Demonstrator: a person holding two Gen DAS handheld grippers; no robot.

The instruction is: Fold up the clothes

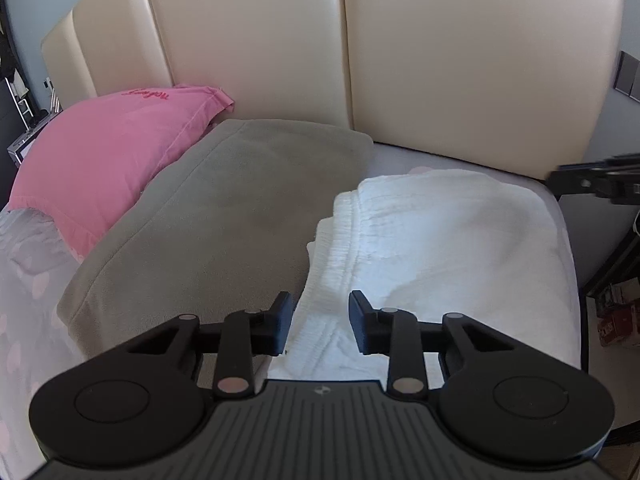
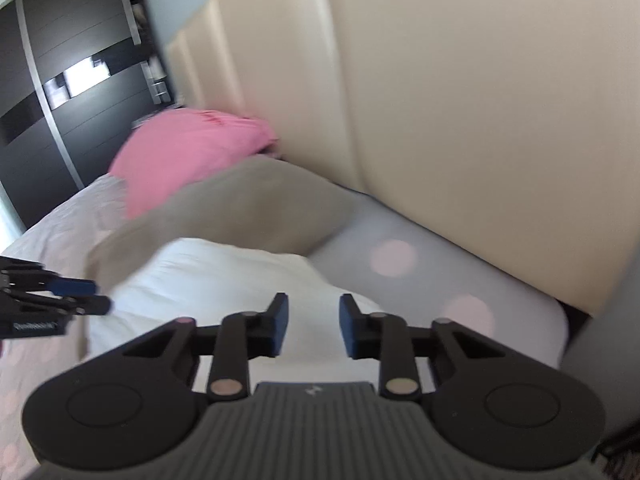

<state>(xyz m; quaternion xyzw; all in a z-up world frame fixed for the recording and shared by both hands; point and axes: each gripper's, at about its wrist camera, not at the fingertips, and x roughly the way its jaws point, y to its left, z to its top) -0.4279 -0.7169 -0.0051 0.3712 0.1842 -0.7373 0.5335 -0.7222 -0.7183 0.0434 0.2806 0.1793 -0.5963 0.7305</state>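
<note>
White garment (image 1: pixel 440 232) crinkled cloth; grey pillow (image 1: pixel 224 216) fleecy (matt); headboard (image 1: pixel 460 60) smooth, glossy.

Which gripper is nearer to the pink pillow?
Left. The left gripper hangs over the white garment's pillow-side edge; the right gripper hangs over its far side from the pink pillow.

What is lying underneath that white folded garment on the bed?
The white garment rests on a pale bed sheet with pink dots, and its left edge meets the grey pillow. Whatever lies directly beneath its folds is covered and cannot be seen.
</note>
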